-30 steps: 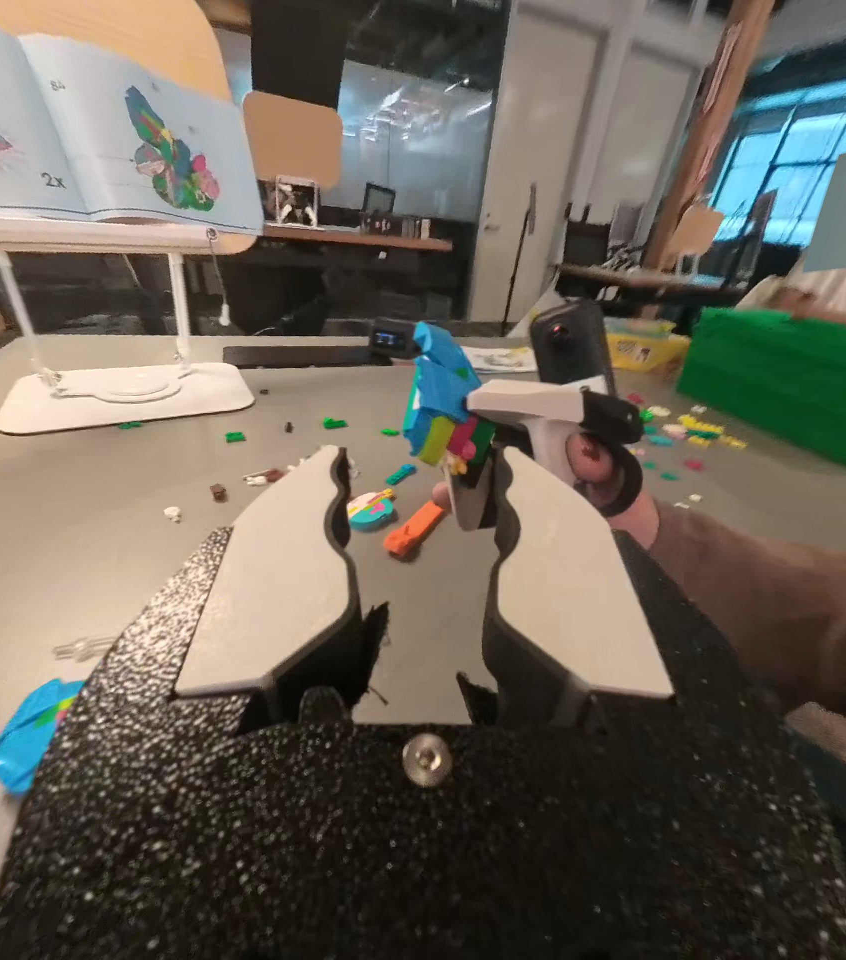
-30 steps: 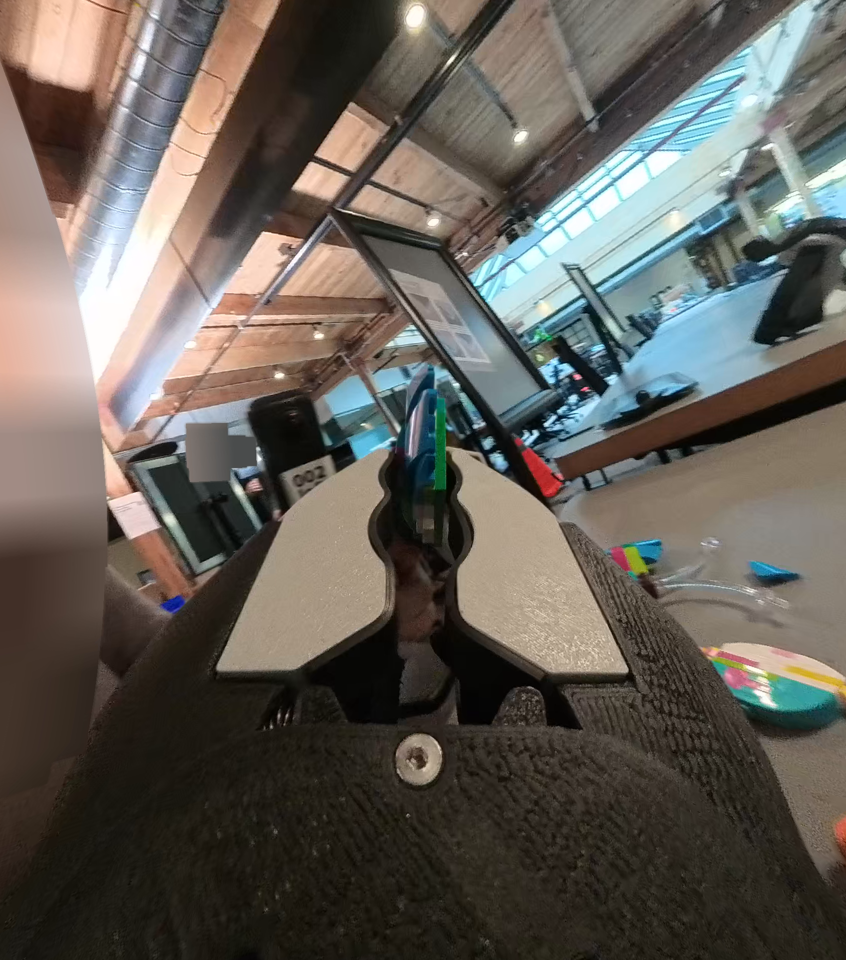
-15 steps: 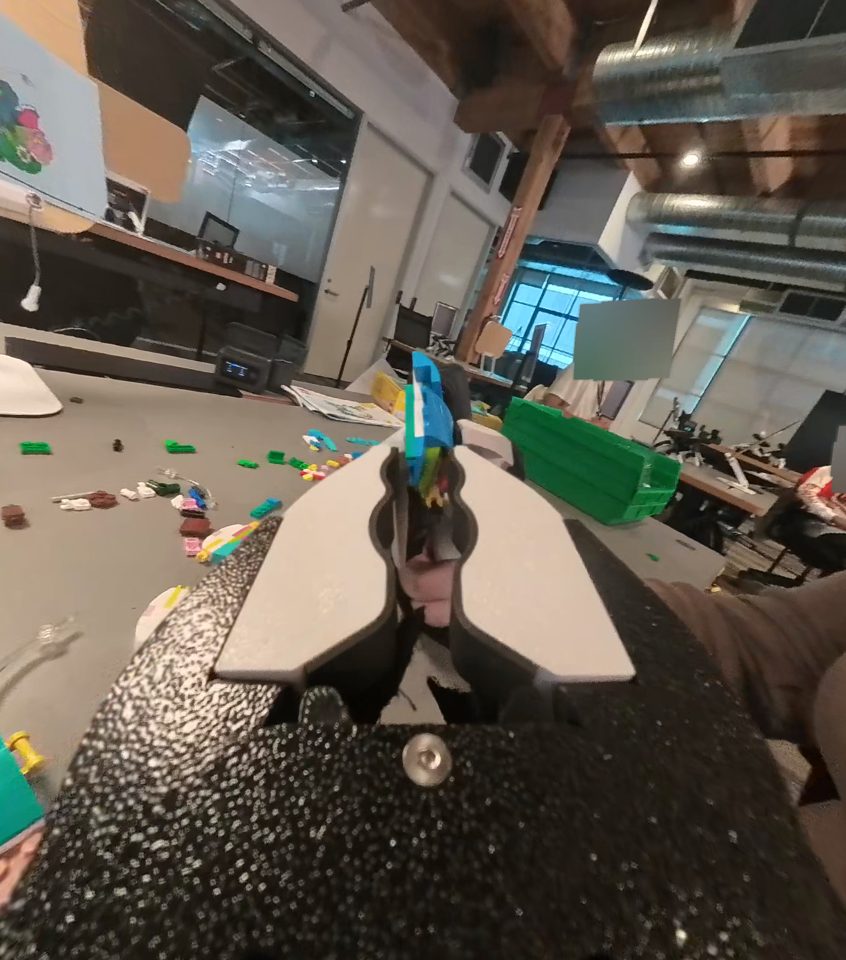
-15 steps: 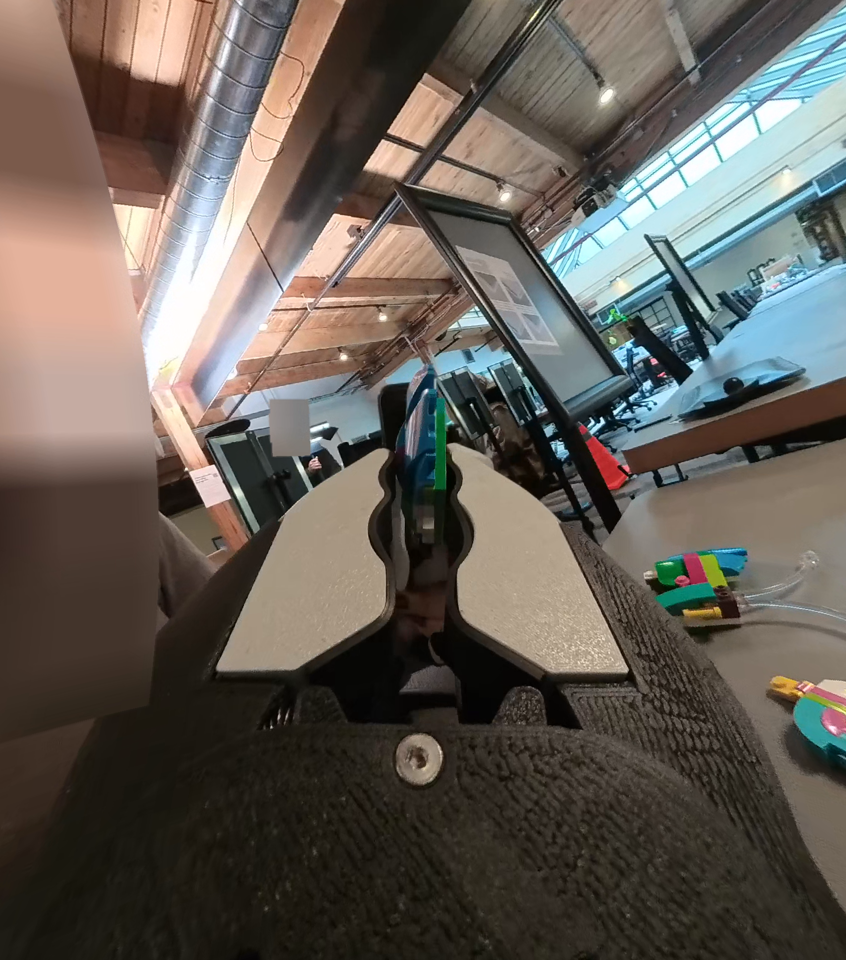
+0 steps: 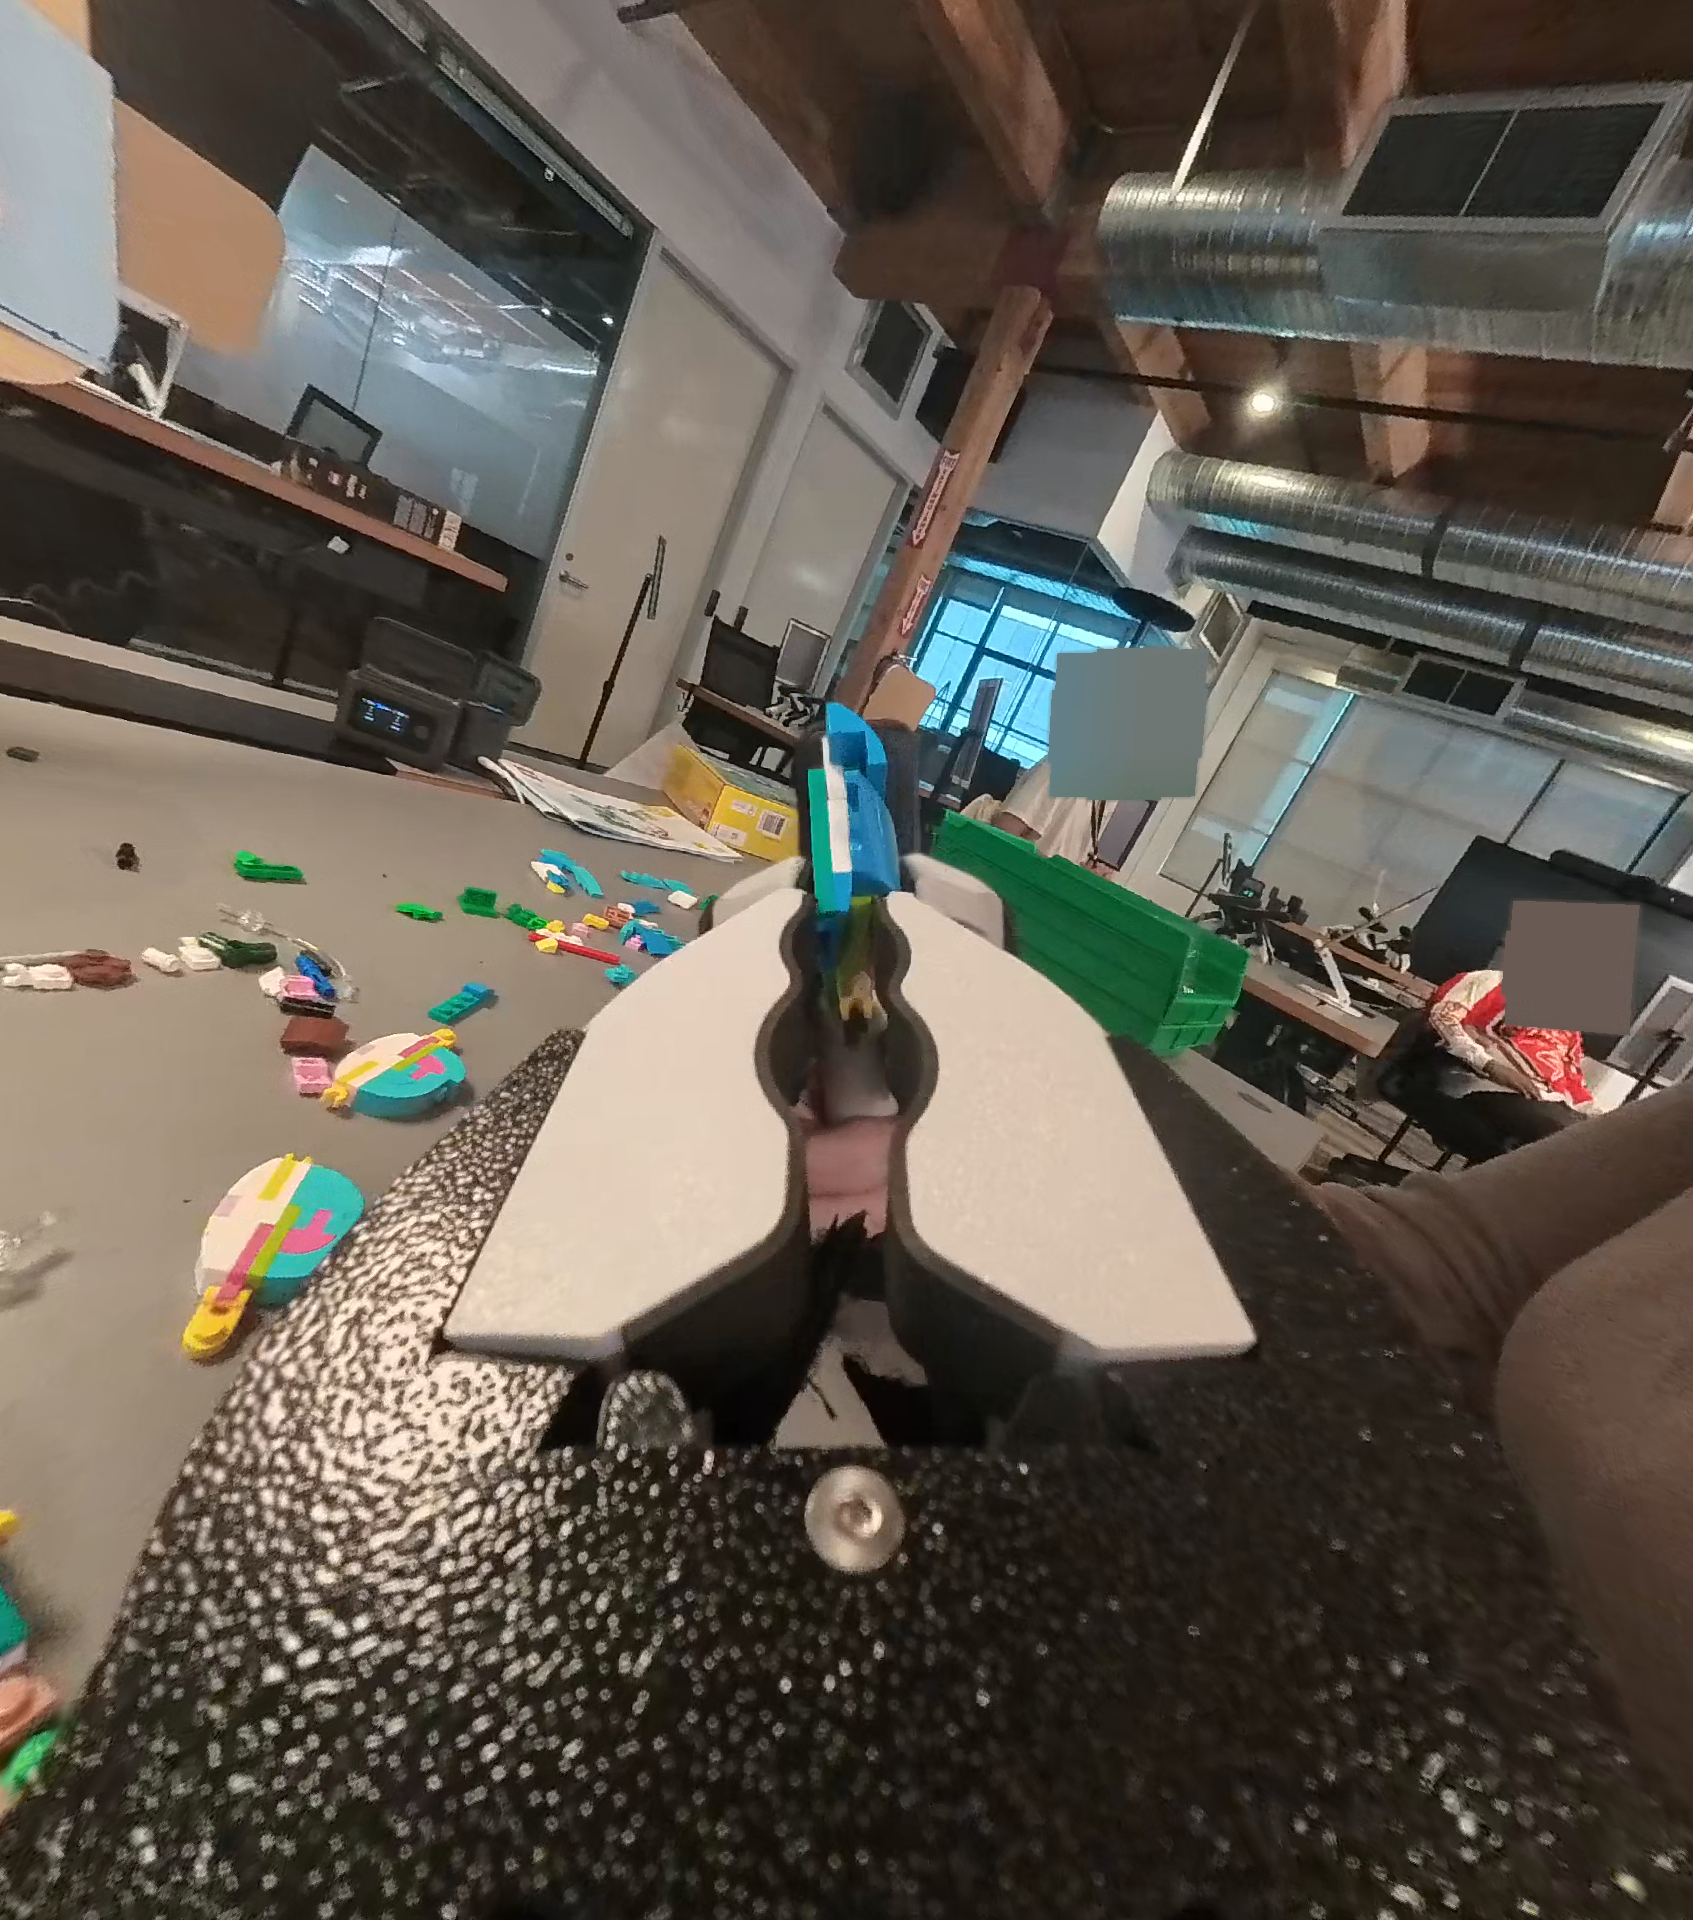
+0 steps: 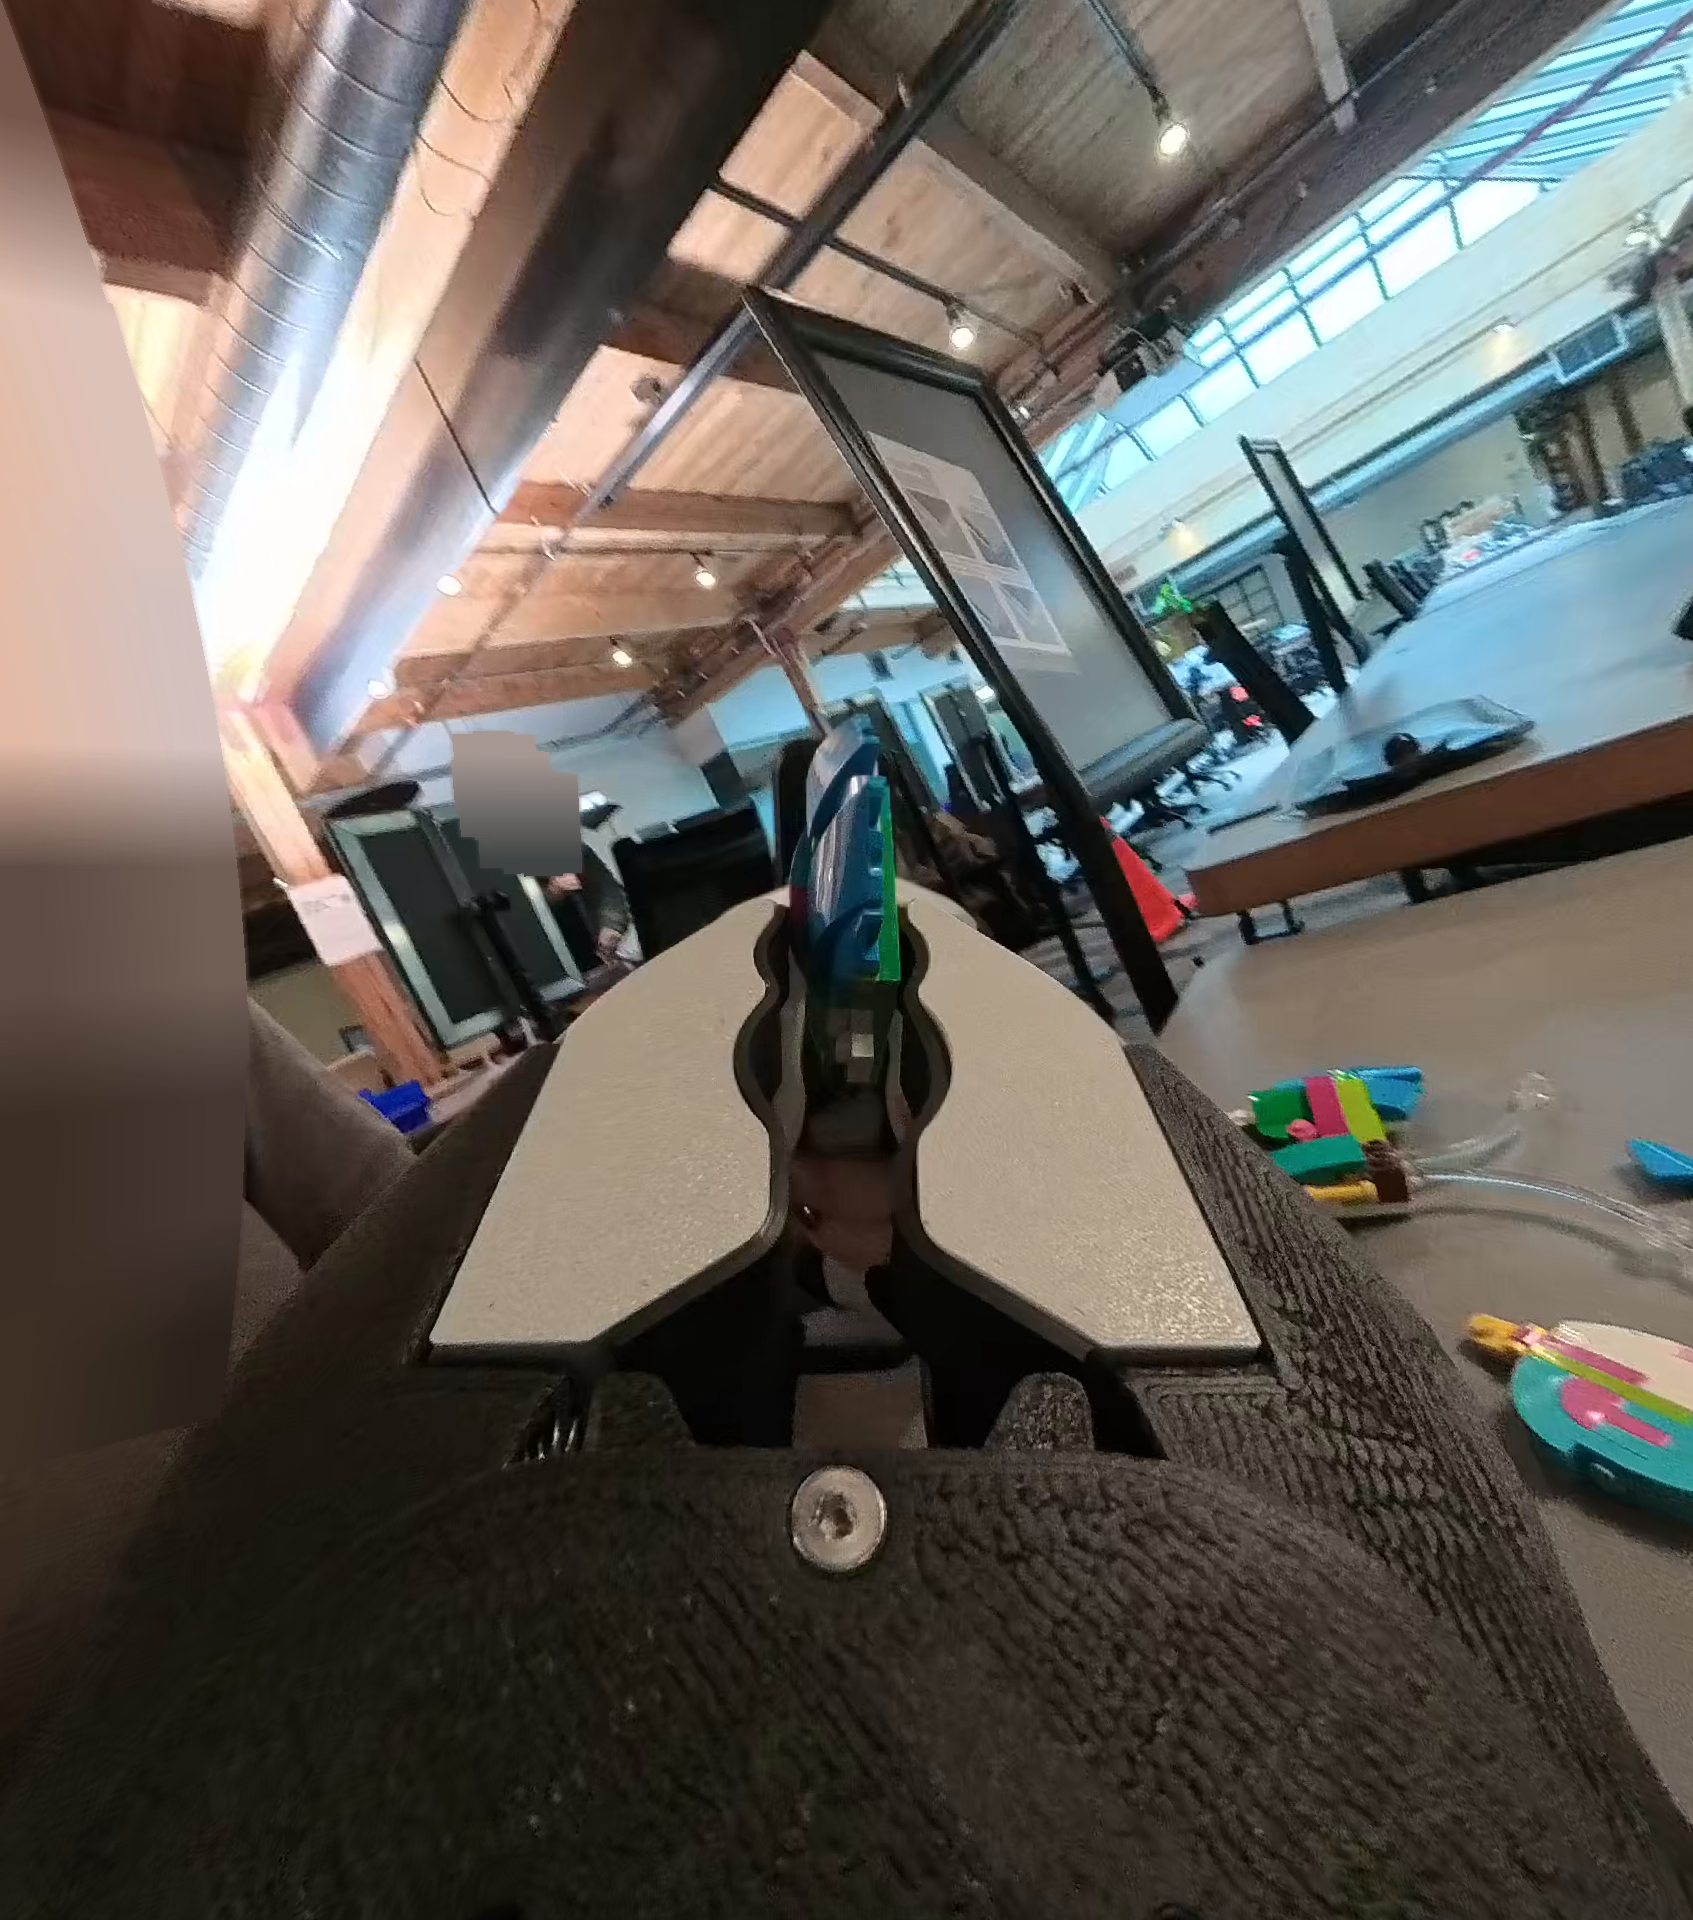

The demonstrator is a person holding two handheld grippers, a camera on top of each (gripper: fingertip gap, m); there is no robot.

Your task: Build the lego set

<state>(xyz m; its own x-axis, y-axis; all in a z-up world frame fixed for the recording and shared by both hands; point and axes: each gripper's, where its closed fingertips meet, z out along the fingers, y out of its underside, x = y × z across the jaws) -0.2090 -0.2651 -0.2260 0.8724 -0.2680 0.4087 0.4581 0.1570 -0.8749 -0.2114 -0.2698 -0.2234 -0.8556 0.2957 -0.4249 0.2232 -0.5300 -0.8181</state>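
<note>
Stretching across both views, the grey worktop (image 5: 73,1122) is carrying scattered loose bricks (image 5: 551,914), with green bins (image 5: 1112,945) standing at its far side. Two round teal-and-white assemblies (image 5: 276,1231) are lying on it beside the left gripper (image 5: 847,914), whose jaws are closing on a blue-and-green model (image 5: 852,821) held upright above the worktop. The right gripper (image 6: 842,925) is clamping the same model (image 6: 842,862) from the opposite side, its jaws pressing together on it.
</note>
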